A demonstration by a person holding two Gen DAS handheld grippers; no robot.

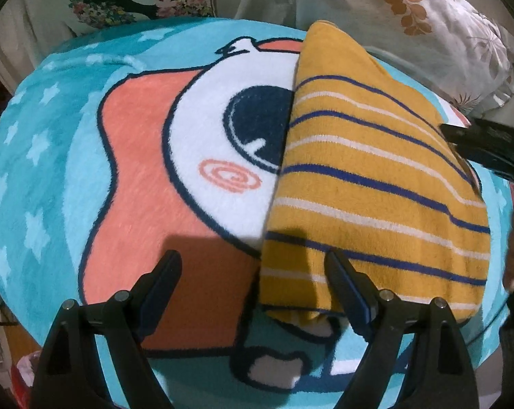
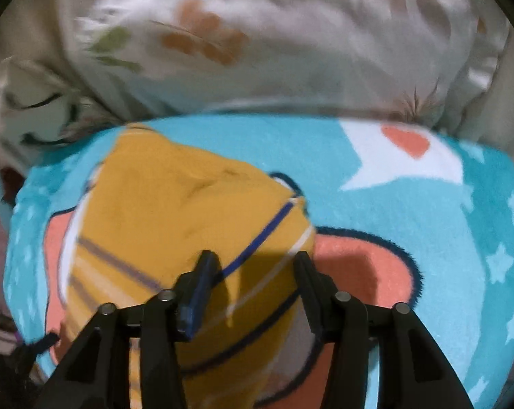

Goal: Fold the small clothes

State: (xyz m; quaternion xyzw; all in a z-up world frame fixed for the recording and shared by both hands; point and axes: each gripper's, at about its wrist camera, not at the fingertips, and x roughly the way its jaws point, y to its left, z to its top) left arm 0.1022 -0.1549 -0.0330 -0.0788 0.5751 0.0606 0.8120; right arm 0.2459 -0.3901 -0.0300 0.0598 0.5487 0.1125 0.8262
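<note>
A small mustard-yellow knitted garment with thin navy and white stripes [image 1: 376,184] lies folded on a fluffy turquoise blanket printed with white stars and a coral-and-white cartoon figure [image 1: 52,177]. In the left wrist view it has a long straight folded edge running from the blanket's far edge down toward its near edge, covering the right part of the cartoon's dark round eye. Its upper part is plain yellow and tapers to a blunt point near the far edge; the stripes cross the lower, wider part. Its near hem sits a little short of the blanket's near edge. In the right wrist view the same garment [image 2: 175,211] is blurred and lies left of the blanket's middle, a few creases showing in the plain yellow area.

The left gripper [image 1: 253,272] points steeply down over the garment's near left corner, its jaws spread wide: one finger over the coral patch of blanket, the other over the striped cloth, nothing pinched between them. The right gripper [image 2: 253,266] is also tilted steeply down over the garment's near right edge, jaws apart, with striped cloth visible below the gap; whether the pads touch it cannot be told.

Beyond the blanket's far edge lies crumpled white bedding printed with orange and green leaves [image 2: 291,34].
</note>
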